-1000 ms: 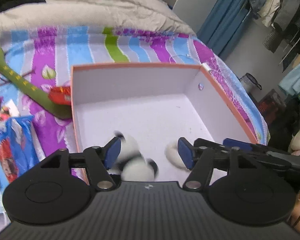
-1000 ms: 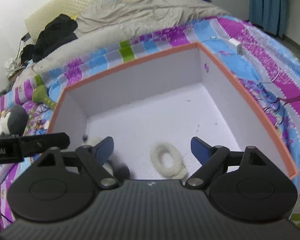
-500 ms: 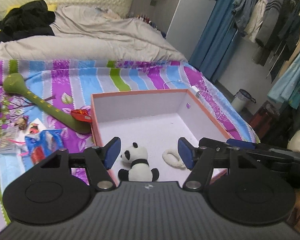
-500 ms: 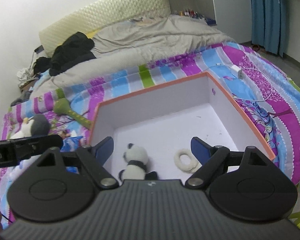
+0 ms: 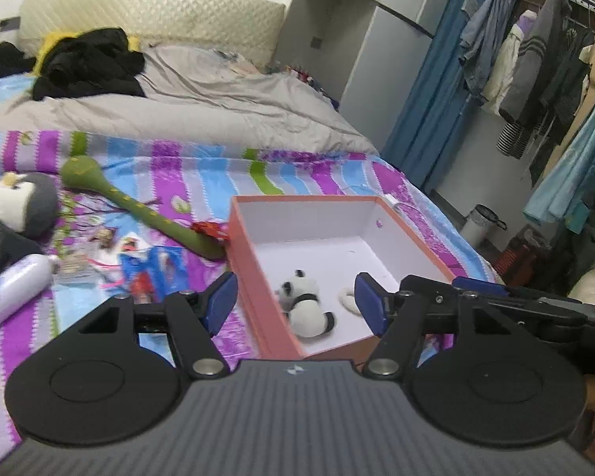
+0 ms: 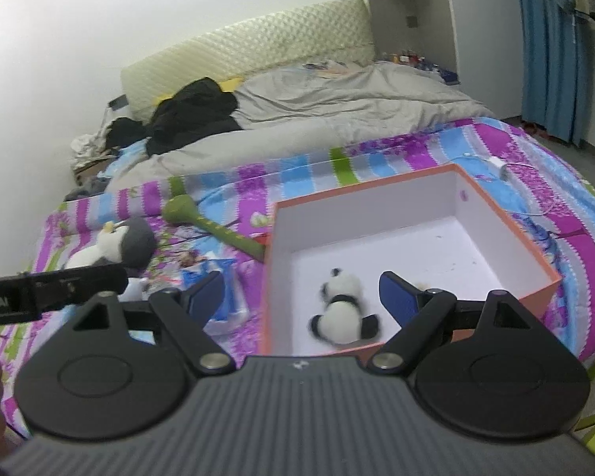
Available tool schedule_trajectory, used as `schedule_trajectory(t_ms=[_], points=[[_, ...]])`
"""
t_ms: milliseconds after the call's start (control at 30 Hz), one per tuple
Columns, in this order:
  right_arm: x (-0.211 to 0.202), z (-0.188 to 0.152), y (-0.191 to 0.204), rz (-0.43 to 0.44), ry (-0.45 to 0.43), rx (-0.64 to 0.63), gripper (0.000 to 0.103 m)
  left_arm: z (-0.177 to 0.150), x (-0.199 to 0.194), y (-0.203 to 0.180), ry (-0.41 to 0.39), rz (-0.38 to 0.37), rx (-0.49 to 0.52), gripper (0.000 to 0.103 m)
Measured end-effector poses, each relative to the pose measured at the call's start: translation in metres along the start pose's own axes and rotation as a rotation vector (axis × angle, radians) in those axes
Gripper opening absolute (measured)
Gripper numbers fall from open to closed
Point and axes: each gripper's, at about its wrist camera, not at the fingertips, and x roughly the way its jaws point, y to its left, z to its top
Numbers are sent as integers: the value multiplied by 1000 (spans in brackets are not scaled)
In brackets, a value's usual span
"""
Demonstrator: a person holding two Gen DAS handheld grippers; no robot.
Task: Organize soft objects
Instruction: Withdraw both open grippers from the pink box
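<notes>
1. Bedspread (image 5: 146,158) striped in purple, blue and green runs out ahead of both sets of jaws, with a grey duvet (image 5: 202,107) and a heap of black clothing (image 5: 87,63) far beyond the fingertips.
2. Orange box (image 5: 246,250) with a white inside sits open on the spread, straight ahead of the left gripper (image 5: 295,303) and slightly below it; in the right wrist view the box (image 6: 535,254) fills the space ahead of the right gripper (image 6: 307,295) and out past its right-hand finger.
3. Penguin plush (image 5: 16,206) lies well off to the left of the left jaws, outside the box, with a white bottle (image 5: 16,289) nearer the camera.
4. Green snake toy (image 5: 154,218) stretches from beyond the left finger towards the box's near-left corner.
5. Panda plush (image 5: 307,303) lies on the box floor, seen between the left jaws yet well below them; the right view shows the panda (image 6: 341,305) likewise between its blue pads.
6. White ring (image 5: 347,299), fluffy, lies in the box just inside the left gripper's right-hand pad.
7. Left jaws stand spread and have just been opening wider, nothing pinched between them.
8. Right jaws stand spread wide, gripping nothing.
</notes>
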Motion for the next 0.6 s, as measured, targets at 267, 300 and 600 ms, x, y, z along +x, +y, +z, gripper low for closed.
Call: schedule_trajectory(t_ms=[267,300,600], points=[[-16,-20,49,90,-9,-64,103,-26,-54,39,-39,79,-44,81],[-17,-23,55,101,-5,-70,103,-30,-60,44,-40,85,-51,81],[-13,-41,91,139,23,-112,103,-56,-91,84,-47,157,-109,86]])
